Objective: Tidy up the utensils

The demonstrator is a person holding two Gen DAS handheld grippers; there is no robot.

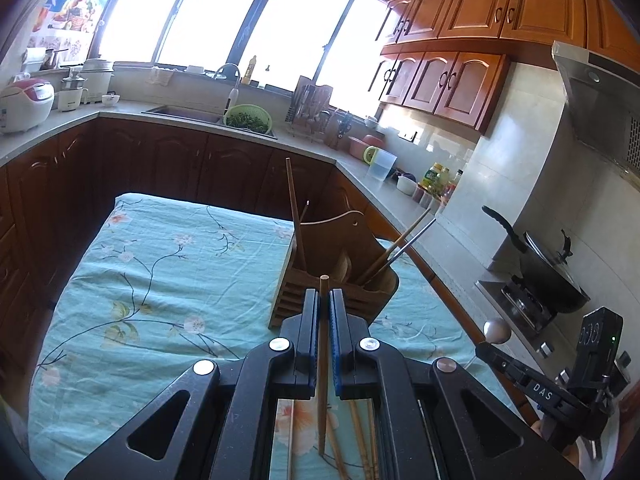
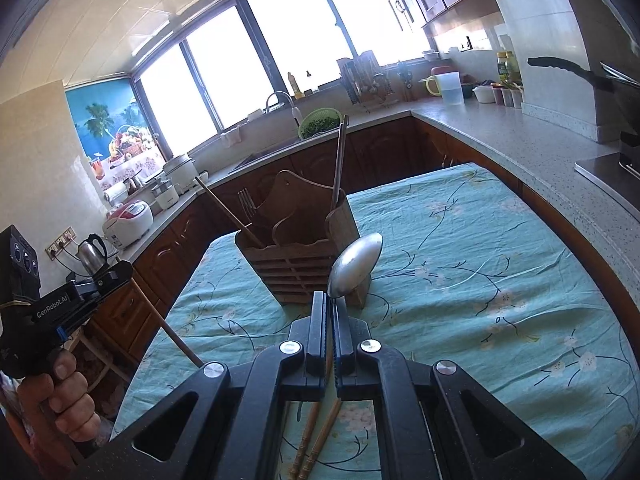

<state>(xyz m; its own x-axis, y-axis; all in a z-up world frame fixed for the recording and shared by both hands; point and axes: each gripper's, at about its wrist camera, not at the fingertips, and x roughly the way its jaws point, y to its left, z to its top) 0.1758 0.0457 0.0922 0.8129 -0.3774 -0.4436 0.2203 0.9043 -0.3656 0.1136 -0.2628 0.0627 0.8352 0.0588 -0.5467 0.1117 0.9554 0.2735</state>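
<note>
Chopstick (image 1: 322, 344) clamped in left tool (image 1: 324, 300); spoon (image 2: 354, 266) clamped in right tool (image 2: 330, 308).

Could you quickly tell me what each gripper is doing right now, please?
Left gripper: closed on a wooden chopstick.
Right gripper: closed on a metal spoon.

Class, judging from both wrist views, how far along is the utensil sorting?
Done: chopsticks and a fork already stand in the wooden holder. In hand: left claw grips a wooden chopstick; right claw grips a metal spoon. Left: bamboo chopsticks on the tablecloth.
</note>
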